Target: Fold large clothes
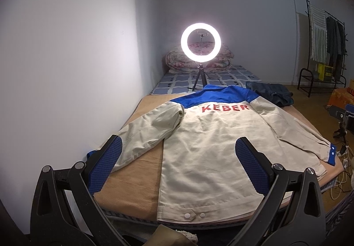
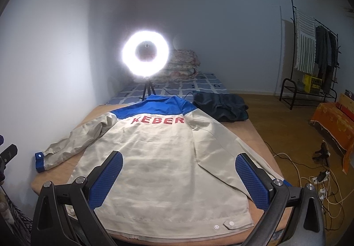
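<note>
A cream work jacket (image 1: 212, 146) (image 2: 159, 157) with a blue yoke and red letters lies back-up and spread flat on the tan bed cover (image 1: 132, 177) (image 2: 254, 131). Both sleeves are stretched out to the sides, ending in blue cuffs (image 1: 331, 155) (image 2: 39, 162). My left gripper (image 1: 177, 146) hovers open above the jacket's hem on its left side, with nothing between its blue pads (image 1: 104, 168). My right gripper (image 2: 179, 162) hovers open above the hem toward the right, also holding nothing.
A lit ring light on a tripod (image 1: 201, 42) (image 2: 146, 56) stands beyond the collar. A dark garment (image 1: 272, 92) (image 2: 221, 106) lies at the bed's far right. Folded quilts (image 1: 197, 60) sit at the head. A clothes rack (image 2: 309, 56), cables and a power strip (image 2: 320, 179) are on the floor to the right.
</note>
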Demonstrator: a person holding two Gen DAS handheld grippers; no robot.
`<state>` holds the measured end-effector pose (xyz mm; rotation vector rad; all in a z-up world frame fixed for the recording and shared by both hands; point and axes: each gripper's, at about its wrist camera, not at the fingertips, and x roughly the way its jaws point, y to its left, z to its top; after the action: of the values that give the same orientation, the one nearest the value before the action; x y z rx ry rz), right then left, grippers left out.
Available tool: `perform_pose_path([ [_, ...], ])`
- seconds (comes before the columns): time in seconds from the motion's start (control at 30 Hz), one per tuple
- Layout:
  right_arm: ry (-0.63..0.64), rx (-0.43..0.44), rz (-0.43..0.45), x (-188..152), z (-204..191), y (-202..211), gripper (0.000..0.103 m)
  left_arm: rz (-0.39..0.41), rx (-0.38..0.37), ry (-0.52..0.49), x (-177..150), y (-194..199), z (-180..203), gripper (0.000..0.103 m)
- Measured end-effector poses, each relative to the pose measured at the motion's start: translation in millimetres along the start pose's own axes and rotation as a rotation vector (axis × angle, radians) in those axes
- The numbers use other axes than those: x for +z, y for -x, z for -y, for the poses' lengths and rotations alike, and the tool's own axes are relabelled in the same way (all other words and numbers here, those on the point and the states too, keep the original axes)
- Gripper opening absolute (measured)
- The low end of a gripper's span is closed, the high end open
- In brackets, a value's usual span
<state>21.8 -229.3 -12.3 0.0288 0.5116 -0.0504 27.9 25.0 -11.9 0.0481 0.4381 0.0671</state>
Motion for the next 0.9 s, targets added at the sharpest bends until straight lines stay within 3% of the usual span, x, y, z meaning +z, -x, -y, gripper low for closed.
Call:
perform_pose_path([
  [0.5,0.111,0.097,-0.027,24,-70,-59,0.103,-0.024,0.072,-0.016,-4,-30,-25,0.103],
  [0.73,0.000,0.274,-0.030,32,-103,-112,0.103,-0.055,0.091,-0.074,-15,-52,-58,0.102],
  [0.9,-0.048,0.358,-0.115,37,-129,-161,0.095,-0.084,0.114,-0.038,-34,-66,-93,0.099],
])
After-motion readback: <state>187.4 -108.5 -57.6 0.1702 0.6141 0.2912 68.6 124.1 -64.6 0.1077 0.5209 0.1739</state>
